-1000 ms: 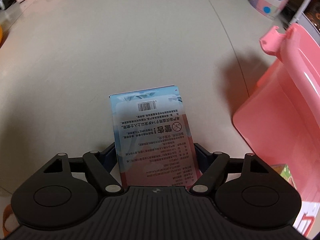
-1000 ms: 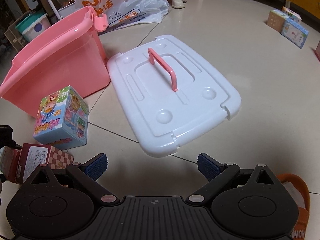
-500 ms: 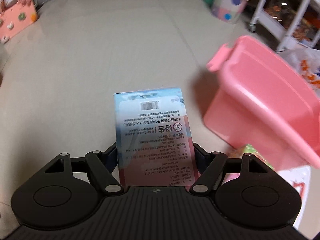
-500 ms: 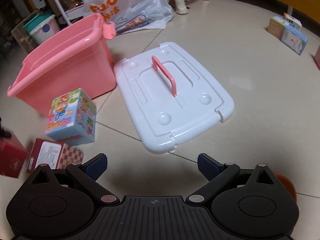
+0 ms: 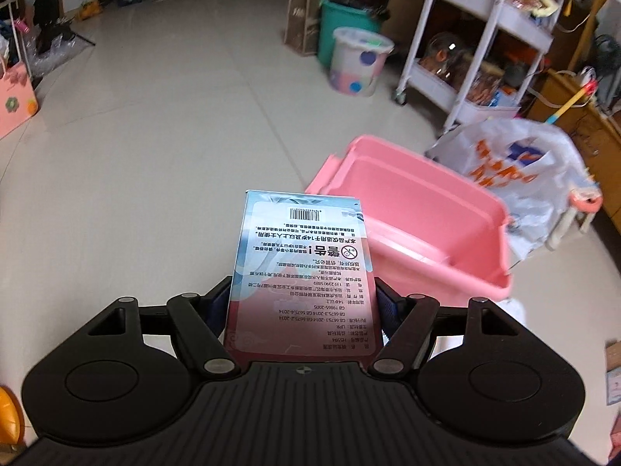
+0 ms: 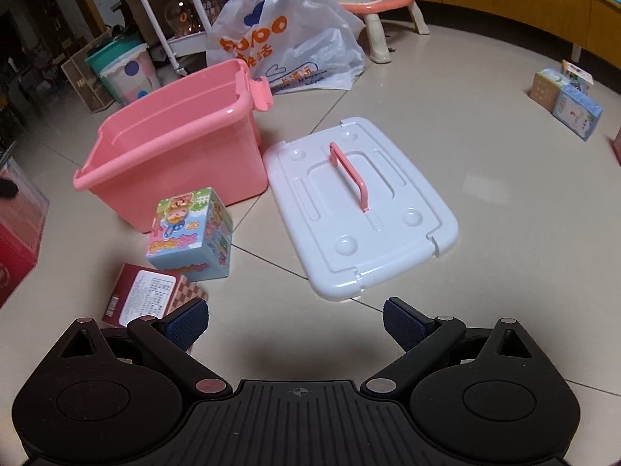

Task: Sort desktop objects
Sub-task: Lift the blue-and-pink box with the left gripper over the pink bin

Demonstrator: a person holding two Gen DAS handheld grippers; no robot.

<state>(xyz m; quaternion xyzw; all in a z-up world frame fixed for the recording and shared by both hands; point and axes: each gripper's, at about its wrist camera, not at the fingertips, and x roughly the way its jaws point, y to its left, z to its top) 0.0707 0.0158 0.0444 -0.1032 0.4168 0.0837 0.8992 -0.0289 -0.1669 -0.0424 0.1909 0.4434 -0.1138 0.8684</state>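
Observation:
My left gripper (image 5: 302, 303) is shut on a flat blue-and-red printed box (image 5: 300, 268) and holds it in the air, just left of and above the open pink bin (image 5: 419, 217). The same box shows at the left edge of the right wrist view (image 6: 17, 229). The pink bin (image 6: 174, 147) stands on the floor with nothing visible inside. My right gripper (image 6: 295, 320) is open and empty, low over the floor. A colourful cartoon cube box (image 6: 192, 235) and a red checkered box (image 6: 149, 299) lie in front of the bin. The white lid (image 6: 357, 202) lies to its right.
A white plastic bag (image 6: 287, 35) and a white shelving cart (image 5: 477, 39) stand behind the bin. A spotted bucket (image 5: 359, 62) and teal tub (image 5: 341, 19) are farther back. Small boxes (image 6: 566, 97) sit far right. A pink toy table (image 6: 380, 4) stands behind the bag.
My left gripper has risen and swung right with the box, bringing the pink bin's opening into view. The right gripper has pulled back and risen a little, staying open.

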